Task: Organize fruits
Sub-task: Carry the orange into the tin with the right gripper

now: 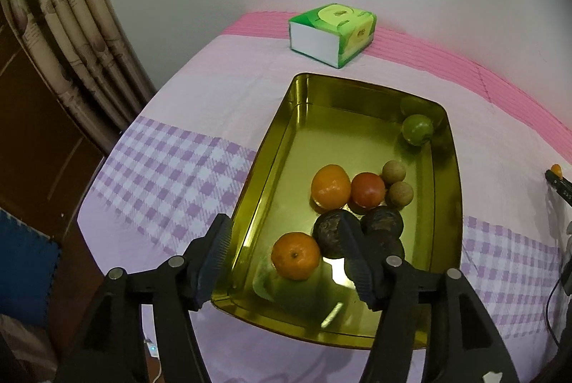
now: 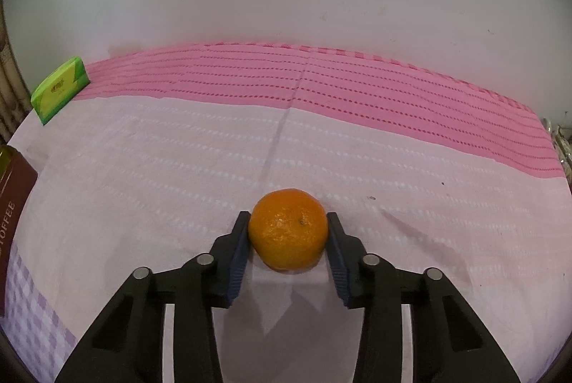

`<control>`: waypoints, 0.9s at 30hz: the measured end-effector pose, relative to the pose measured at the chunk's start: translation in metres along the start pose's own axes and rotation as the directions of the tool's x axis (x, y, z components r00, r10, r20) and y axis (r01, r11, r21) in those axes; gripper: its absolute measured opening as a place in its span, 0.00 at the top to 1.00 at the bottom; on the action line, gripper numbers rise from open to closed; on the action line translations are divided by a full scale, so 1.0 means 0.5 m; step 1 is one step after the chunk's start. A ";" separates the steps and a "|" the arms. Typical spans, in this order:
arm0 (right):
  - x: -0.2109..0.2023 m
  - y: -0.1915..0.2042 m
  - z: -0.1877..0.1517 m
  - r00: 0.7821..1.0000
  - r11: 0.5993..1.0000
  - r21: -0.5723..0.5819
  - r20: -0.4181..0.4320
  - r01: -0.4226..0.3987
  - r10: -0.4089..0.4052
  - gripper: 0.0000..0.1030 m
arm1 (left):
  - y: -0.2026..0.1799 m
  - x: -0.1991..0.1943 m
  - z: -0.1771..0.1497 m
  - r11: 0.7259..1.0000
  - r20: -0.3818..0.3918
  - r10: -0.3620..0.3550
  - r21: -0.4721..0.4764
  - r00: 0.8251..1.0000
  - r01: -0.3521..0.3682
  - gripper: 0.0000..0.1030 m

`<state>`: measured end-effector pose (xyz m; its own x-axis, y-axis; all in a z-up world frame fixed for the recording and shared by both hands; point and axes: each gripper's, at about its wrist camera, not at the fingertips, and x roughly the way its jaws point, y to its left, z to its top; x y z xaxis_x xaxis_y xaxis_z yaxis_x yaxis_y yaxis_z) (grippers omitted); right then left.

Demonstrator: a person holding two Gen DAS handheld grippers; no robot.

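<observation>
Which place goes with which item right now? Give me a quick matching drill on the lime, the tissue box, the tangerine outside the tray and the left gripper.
Items:
1. green lime
2. tissue box
3. loose tangerine
4. left gripper

Places or states:
A. between the right gripper fingers, on the cloth
B. far right corner of the gold tray
C. open, above the tray's near end
D. on the pink band near the wall

Pairs: 1-B, 2-D, 3-A, 4-C
</observation>
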<state>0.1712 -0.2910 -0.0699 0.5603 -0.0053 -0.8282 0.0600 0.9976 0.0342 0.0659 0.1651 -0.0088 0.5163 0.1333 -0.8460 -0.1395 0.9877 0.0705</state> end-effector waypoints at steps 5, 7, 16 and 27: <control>-0.004 0.007 -0.002 1.000 1.000 -0.002 -0.007 0.006 -0.006 0.60 | 0.006 0.000 -0.004 1.000 -0.001 0.001 -0.009 1.000 -0.001 0.38; -0.010 0.011 -0.003 1.000 1.000 0.000 -0.007 0.001 -0.001 0.60 | 0.008 0.001 -0.006 1.000 -0.001 0.000 -0.012 1.000 0.000 0.38; -0.057 0.057 -0.007 0.999 0.999 -0.018 0.021 -0.041 0.042 0.60 | 0.021 0.001 -0.012 1.000 0.001 -0.006 -0.031 1.000 0.006 0.36; -0.126 0.214 -0.001 0.983 0.976 -0.136 0.036 -0.172 0.179 0.60 | 0.042 -0.005 -0.019 0.998 0.011 -0.014 -0.059 1.000 0.015 0.34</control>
<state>0.1417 -0.1838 -0.0144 0.5918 0.1707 -0.7878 -0.1507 0.9835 0.0999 0.0536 0.1845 -0.0104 0.5275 0.1201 -0.8410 -0.1817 0.9830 0.0264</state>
